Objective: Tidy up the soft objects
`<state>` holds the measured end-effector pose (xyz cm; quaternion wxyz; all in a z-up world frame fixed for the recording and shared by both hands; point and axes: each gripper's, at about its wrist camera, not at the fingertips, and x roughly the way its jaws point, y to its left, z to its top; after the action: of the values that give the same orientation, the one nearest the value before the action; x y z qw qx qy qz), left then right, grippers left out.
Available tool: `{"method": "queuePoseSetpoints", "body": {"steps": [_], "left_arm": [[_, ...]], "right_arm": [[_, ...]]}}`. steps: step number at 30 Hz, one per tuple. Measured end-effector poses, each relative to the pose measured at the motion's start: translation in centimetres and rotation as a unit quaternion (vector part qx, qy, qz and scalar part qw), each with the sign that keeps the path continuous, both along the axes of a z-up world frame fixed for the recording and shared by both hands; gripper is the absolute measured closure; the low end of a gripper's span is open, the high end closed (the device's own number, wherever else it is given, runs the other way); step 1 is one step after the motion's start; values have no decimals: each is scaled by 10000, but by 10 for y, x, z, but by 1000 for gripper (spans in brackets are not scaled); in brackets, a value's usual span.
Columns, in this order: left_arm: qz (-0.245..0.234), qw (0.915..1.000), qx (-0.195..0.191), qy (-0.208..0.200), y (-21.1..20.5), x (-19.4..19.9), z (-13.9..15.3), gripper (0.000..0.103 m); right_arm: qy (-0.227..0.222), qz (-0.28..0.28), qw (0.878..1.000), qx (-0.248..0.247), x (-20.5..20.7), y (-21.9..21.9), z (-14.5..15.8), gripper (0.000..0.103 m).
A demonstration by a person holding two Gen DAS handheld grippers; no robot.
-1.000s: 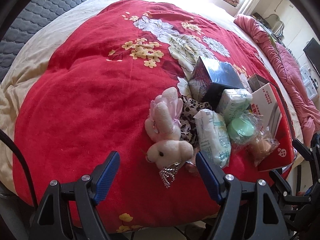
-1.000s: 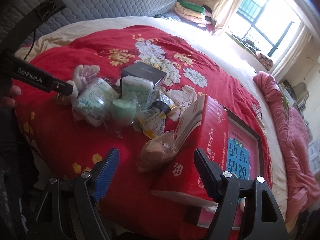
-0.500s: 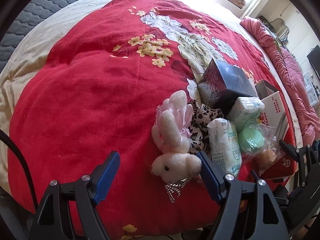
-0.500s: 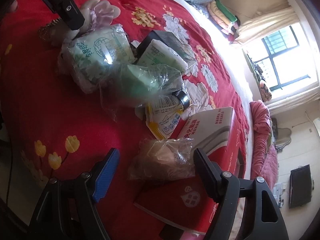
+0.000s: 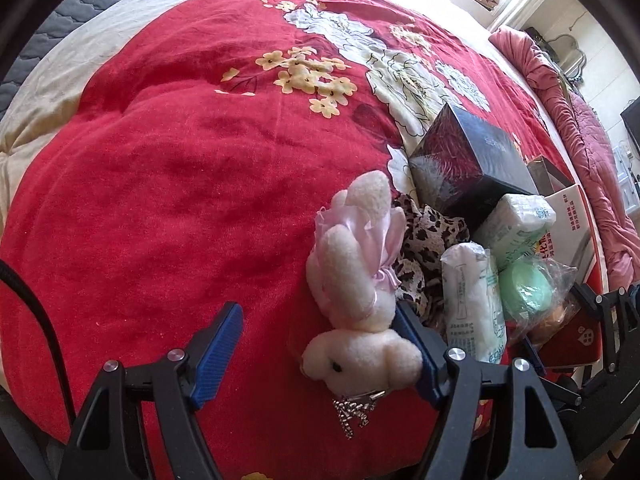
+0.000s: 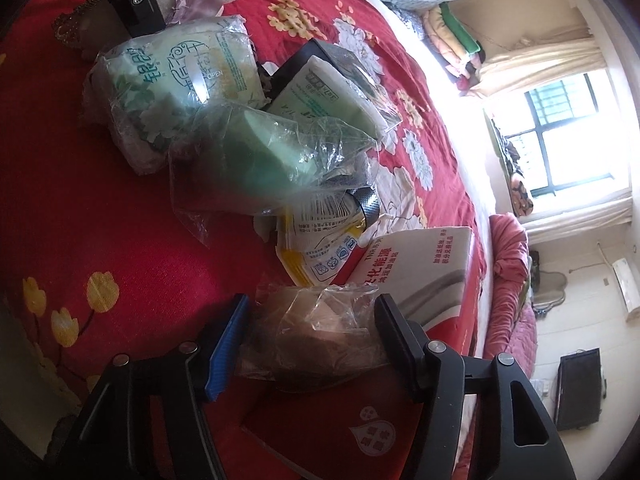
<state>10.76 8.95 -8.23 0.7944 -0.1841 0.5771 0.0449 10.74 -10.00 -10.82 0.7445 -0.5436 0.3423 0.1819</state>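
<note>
Progress: early. No item appears sorted yet; all lie clustered on the red quilt (image 5: pixel 168 184) of the bed.

Left gripper (image 5: pixel 320 354): fingers apart and closing. The plush rabbit (image 5: pixel 360 312) lies between them, its head against the right finger; the left finger stands clear.

Right gripper (image 6: pixel 312 334): fingers closing around a clear bag holding a brownish soft item (image 6: pixel 316 336); both touch the plastic.

Remaining: tissue packs (image 6: pixel 176 88), the bagged green item (image 6: pixel 264 160), the leopard-print cloth (image 5: pixel 424 248).
</note>
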Motion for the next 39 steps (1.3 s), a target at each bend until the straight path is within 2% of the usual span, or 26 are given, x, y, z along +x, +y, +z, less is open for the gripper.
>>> {"method": "queuePoseSetpoints", "body": {"steps": [3,7,8,13,16,23,26,29,39], "left_arm": [[-63,10000,1,11,-3,3,-2,39],[-159,9997,-172,-37,-6,8,-3,63],[-168,9997,-182,-50,-6,8,-3,65],[-135,9995,-218,-157,-6,5,-2,68],[-93,9992,-186,-349,-6,0,10,68],[-279,9961,68,-838,-18,-8,55,68],[-373,9944,132,-984,-25,-7,68,68],[-420,9935,84,-1050,-29,-9,76,68],[-887,9884,186,-1220,-64,-8,93,68]], "right_arm": [[-45,-42,9998,171,1,0,6,40],[-102,-117,9979,634,-1,-4,28,41],[-96,-147,9970,748,0,-6,33,41],[-61,-259,9927,1178,-3,-12,51,42],[2,-303,9880,1516,-9,-14,62,42],[65,-464,9678,2475,-16,-22,95,43],[69,-536,9603,2738,-16,-27,106,43],[107,-626,9563,2853,-12,-32,109,43],[278,-888,9232,3728,-10,-59,136,43]]}}
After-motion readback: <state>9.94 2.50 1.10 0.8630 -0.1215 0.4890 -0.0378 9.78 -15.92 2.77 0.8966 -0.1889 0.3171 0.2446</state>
